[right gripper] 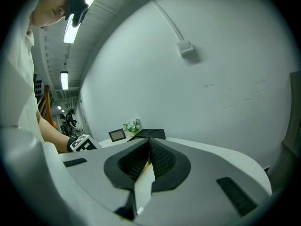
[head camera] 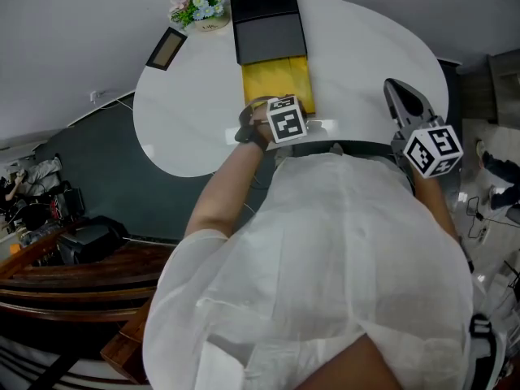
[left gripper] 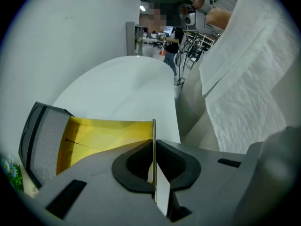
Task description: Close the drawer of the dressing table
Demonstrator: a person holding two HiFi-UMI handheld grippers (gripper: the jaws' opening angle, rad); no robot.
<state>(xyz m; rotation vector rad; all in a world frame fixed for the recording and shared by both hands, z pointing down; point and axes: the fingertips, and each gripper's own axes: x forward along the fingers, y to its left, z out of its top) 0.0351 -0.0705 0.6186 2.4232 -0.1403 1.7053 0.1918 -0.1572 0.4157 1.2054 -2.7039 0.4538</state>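
Far L on the white surface (head camera: 357,47): a small picture frame (head camera: 166,48) lying flat, and just R of it a bunch of flowers (head camera: 197,5) at the far edge. Next R is a dark lid (head camera: 268,24) w/ a grey inside, at the far edge of the surface, touching the far end of the drawer.

The drawer (head camera: 276,80) is open. Its yellow inside shows from the dark lid to the near edge of the surface, roughly at the middle of the surface.

The L claw (left gripper: 154,144) is at the drawer's near end. In the L gripper view its two halves are pressed together on the drawer's thin front edge, which stands upright btw them. The yellow inside runs off to the far L of the claw, twd the grey lid. In the head view the claw's marker cube (head camera: 286,122) sits right over the near end of the drawer, w/ the person's bare forearm (head camera: 227,185) behind it.

R of that, the R claw (head camera: 394,88) is over the R part of the surface, well apart from the drawer, touching nothing. In the R gripper view its halves meet at the tips w/ nothing btw them. That view looks across the surface twd the frame, flowers and lid at far L.

The person's white garment (head camera: 325,250) fills the near part of the head view.
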